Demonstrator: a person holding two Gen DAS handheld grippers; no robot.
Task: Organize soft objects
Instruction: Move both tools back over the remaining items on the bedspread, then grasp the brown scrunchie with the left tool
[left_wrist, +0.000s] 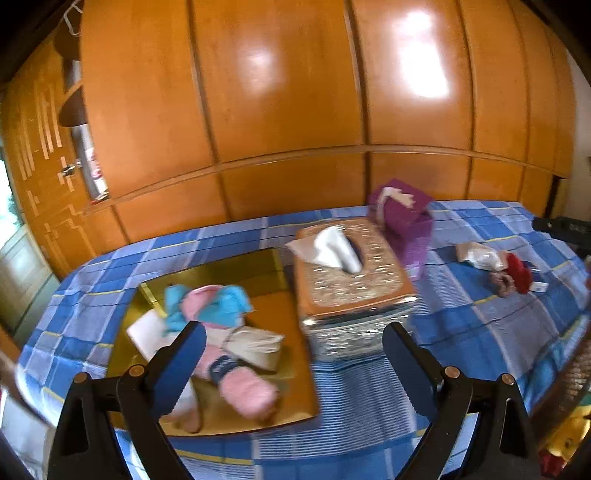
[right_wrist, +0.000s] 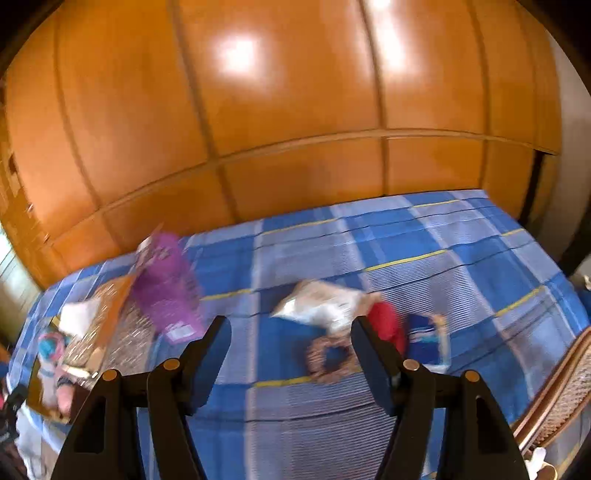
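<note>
Two claws: you held both above the bed (left_wrist: 480, 332), and neither carried anything.
Left claw (left_wrist: 293, 363): its jaws stood wide, with only the tray's edge and the bedspread showing between them.
Right claw (right_wrist: 290, 354): its jaws stood fairly wide and empty; no pad pressed on any object.
Bed: it was covered by a blue checked spread with thin yellow lines and backed by an orange wooden wardrobe (left_wrist: 280, 103).
Gold tray (left_wrist: 295, 354): it lay flat on the spread, just left of the tissue box.
Soft bundle (left_wrist: 229, 332): pink, turquoise and cream cloth pieces were heaped on the tray, partly behind your left claw's left finger; blur prevented a count of the pieces.
Tissue box (left_wrist: 354, 291): the ornate gold box stood upright beside the tray, with a white tissue (left_wrist: 332, 247) sticking up from its slot.
Purple packet (left_wrist: 402, 210): it leaned behind the tissue box, touching its far corner.
Loose items on the right: a pale crumpled bag (right_wrist: 325, 302), a red soft piece (right_wrist: 388, 325) and a brown ring-shaped scrunchie (right_wrist: 328, 360) lay close together on the spread.
Position relative to right claw: the scrunchie showed between its fingers, the red piece just behind its right finger; contact could not be judged.
Image quality: the right wrist view was heavily smeared.
</note>
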